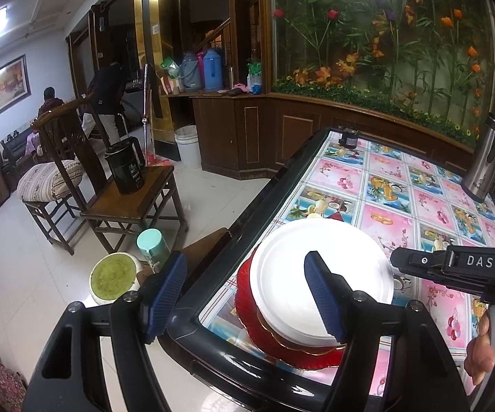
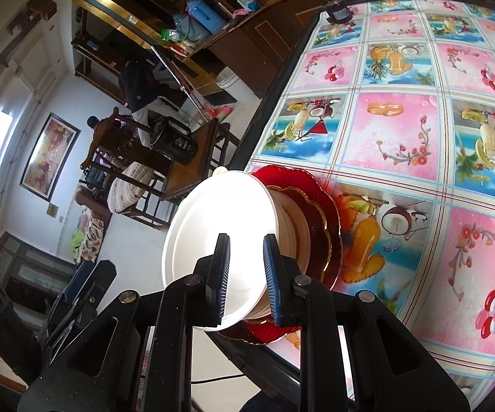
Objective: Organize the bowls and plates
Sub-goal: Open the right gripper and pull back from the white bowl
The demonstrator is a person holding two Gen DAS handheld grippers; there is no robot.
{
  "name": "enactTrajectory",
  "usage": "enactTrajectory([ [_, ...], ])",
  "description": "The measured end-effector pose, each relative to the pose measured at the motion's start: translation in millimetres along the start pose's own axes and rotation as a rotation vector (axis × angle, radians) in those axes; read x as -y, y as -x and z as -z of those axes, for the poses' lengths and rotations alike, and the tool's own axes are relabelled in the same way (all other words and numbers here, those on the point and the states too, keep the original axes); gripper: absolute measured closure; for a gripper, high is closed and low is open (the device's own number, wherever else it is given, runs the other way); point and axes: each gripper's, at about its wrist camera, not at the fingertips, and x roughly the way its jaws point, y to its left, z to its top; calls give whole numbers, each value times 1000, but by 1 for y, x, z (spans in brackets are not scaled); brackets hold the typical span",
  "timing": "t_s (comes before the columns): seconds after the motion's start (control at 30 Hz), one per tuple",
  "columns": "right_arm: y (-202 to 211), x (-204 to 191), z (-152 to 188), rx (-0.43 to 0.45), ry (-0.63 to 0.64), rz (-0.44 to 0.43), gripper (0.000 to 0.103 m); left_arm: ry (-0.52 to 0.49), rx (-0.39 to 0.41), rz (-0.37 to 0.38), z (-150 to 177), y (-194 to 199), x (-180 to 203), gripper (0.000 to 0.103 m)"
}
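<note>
My left claw (image 1: pixel 247 295) is open wide, with nothing between its pads. My right claw (image 2: pixel 245 279) grips the rim of the white bowl (image 2: pixel 213 226) at the frame's middle. The bowl sits on red plates (image 2: pixel 319 219), stacked at the near corner of the table (image 2: pixel 402 120).

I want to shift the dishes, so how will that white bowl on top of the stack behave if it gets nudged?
The white bowl looks rigid and glossy, so probably slippery. It sits atop red plates near the table edge, so a push might slide it off.
</note>
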Motion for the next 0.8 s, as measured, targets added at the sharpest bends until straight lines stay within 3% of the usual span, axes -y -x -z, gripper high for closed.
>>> enactTrajectory([
  [0.1, 4, -4, 4, 14, 27, -2, 82, 2, 10, -5, 1, 5, 1, 30],
  [0.2, 9, -7, 10, 36, 53, -9, 71, 0, 30, -15, 2, 9, 2, 24],
  [0.53, 9, -20, 28, 64, 164, -14, 71, -5, 58, -39, 8, 13, 6, 22],
  [0.8, 8, -25, 32, 73, 186, -19, 71, -7, 45, -8, 12, 14, 8, 22],
])
